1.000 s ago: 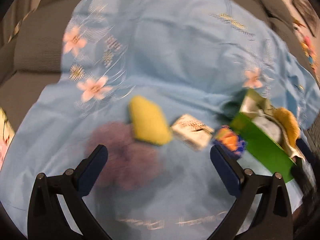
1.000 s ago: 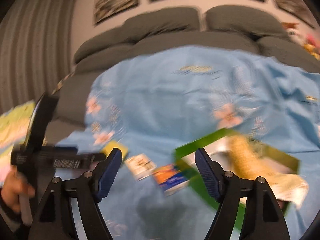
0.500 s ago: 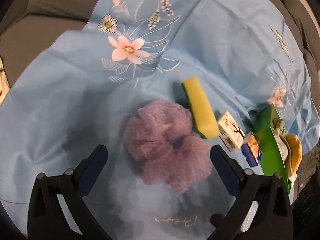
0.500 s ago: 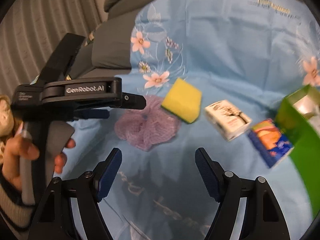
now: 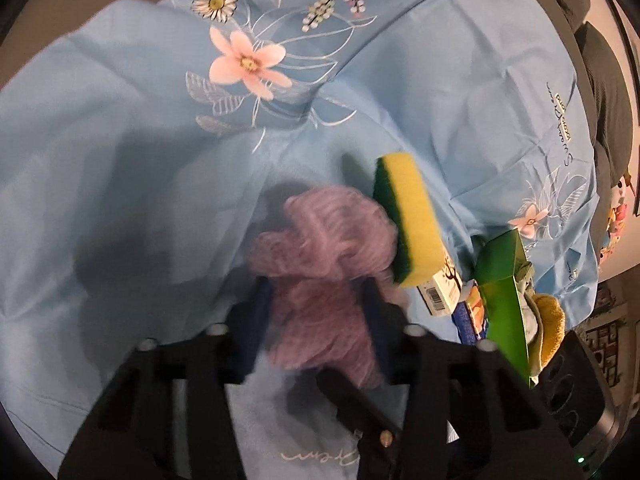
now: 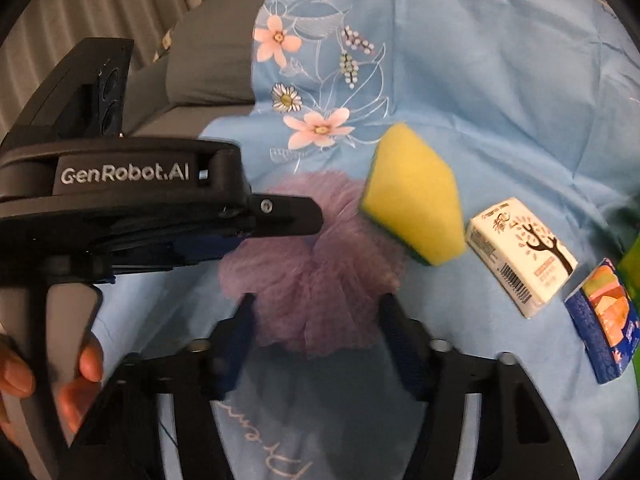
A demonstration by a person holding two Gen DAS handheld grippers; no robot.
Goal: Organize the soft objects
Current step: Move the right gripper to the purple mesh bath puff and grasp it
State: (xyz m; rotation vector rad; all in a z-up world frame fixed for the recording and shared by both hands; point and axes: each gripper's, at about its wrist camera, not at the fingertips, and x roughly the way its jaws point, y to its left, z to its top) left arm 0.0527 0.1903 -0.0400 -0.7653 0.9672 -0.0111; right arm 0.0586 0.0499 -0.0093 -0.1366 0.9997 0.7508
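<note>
- A purple mesh bath puff (image 5: 320, 248) lies low in the centre of both views, on a light blue flowered cloth (image 5: 120, 160).
- The left gripper (image 5: 316, 300) has its jaws closing, with the puff's lower half between them. Its blue pads (image 5: 260, 304) appear to press into the mesh.
- The right gripper (image 6: 316, 320), at the bottom centre of its own view, also has its jaws closing on either side of the puff. Whether its pads already touch the mesh cannot be told.
- A hand (image 6: 52, 380) at the lower left of the right view holds the left tool's handle.
- A yellow sponge (image 6: 416, 196) with a green backing leans against the puff's upper right edge.
- Further right lie a white tissue pack (image 6: 520, 256) and a blue pack (image 6: 604, 320). A green box (image 5: 504, 292) with cloths in it sits at the right edge.
- To grip well, I judge it best to squeeze deep into the puff's bulk rather than its loose frills, and to lift clear of the sponge so that it is not dragged along.
</note>
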